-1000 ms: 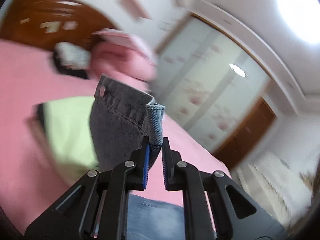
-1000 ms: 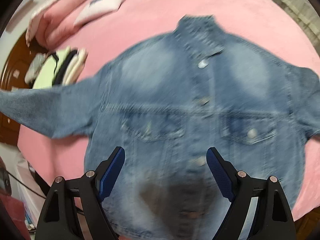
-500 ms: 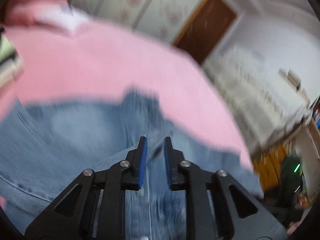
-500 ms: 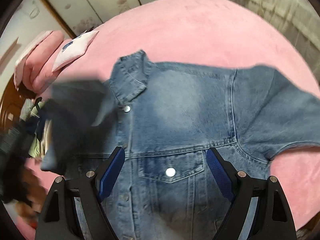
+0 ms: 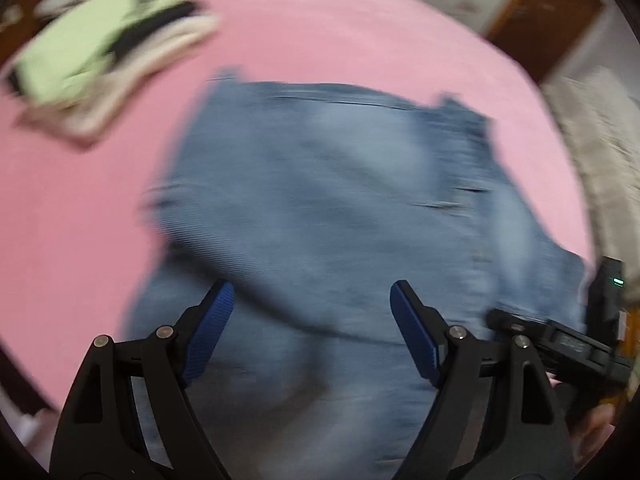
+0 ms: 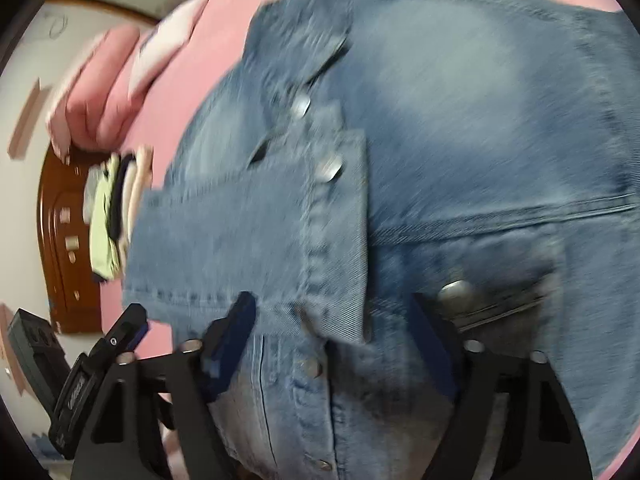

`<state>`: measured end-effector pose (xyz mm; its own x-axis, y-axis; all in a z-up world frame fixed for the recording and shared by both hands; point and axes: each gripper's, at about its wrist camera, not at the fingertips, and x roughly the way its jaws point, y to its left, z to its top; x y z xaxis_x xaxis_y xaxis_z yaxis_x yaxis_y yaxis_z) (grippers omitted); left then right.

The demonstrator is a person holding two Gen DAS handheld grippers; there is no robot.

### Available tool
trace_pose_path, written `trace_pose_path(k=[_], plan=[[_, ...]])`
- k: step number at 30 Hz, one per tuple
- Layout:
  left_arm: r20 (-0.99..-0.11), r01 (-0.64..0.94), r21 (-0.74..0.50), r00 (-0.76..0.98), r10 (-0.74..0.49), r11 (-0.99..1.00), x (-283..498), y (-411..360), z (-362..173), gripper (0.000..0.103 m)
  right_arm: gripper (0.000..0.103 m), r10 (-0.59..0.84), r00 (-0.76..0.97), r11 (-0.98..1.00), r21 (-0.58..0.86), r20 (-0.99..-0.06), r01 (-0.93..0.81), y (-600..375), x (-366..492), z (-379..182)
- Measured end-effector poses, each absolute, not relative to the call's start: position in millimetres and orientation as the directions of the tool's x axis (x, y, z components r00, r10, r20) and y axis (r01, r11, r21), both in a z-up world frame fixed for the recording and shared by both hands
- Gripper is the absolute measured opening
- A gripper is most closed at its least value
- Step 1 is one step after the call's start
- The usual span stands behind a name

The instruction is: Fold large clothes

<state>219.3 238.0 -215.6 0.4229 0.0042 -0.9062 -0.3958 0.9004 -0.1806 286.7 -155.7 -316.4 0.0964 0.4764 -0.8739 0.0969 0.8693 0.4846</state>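
Observation:
A blue denim jacket [image 5: 340, 184] lies spread on the pink bed [image 5: 80, 220]. In the right wrist view one sleeve [image 6: 248, 240] is folded across the jacket's [image 6: 480, 120] buttoned front, cuff near the placket. My left gripper [image 5: 312, 292] hovers above the jacket, its jaws opening wide with nothing gripped. My right gripper [image 6: 334, 340] sits low over the cuff edge and chest pocket. Its jaws are closing, with denim beneath and between them, and the pads do not visibly press on it. Each gripper shows at the edge of the other's view. Both views are motion-blurred.
A stack of folded clothes [image 5: 100, 52], green on top, sits at the bed's far left, and shows again [image 6: 112, 216] beside pink pillows [image 6: 96, 108]. A wooden headboard [image 6: 60, 220] stands behind. A curtain [image 5: 600, 140] hangs past the bed's right edge.
The left gripper let go of the sleeve cuff, opened wide and tipped down over the jacket. The sleeve now lies across the front. The right gripper dropped closer and its jaws narrowed.

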Motion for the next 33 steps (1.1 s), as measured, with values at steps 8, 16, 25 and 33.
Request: trace_pose_path(k=[8, 16, 25, 33], plan=[[-0.912, -0.526, 0.106, 0.286, 0.293, 0.844, 187.7, 312.8, -238.1, 0.078, 0.026, 0.271, 0.095, 0.959, 0.261, -0.958, -0.112, -116.3, 272.6, -321.7], [-0.922, -0.557, 0.043, 0.297, 0.247, 0.83, 195.7, 328.4, -256.6, 0.078, 0.008, 0.218, 0.377, 0.968, 0.15, -0.9, -0.202, -116.1, 272.5, -232.5], [-0.944, -0.513, 0.075, 0.24, 0.227, 0.855, 205.0, 312.0, -288.4, 0.078, 0.008, 0.072, 0.409, 0.997, 0.07, -0.91, -0.02, -184.9, 274.7, -210.6], [-0.945, -0.552, 0.061, 0.236, 0.226, 0.832, 188.1, 304.7, -278.8, 0.067, 0.013, -0.181, 0.243, 0.969, -0.13, -0.953, 0.211, -215.5, 250.2, -275.7]])
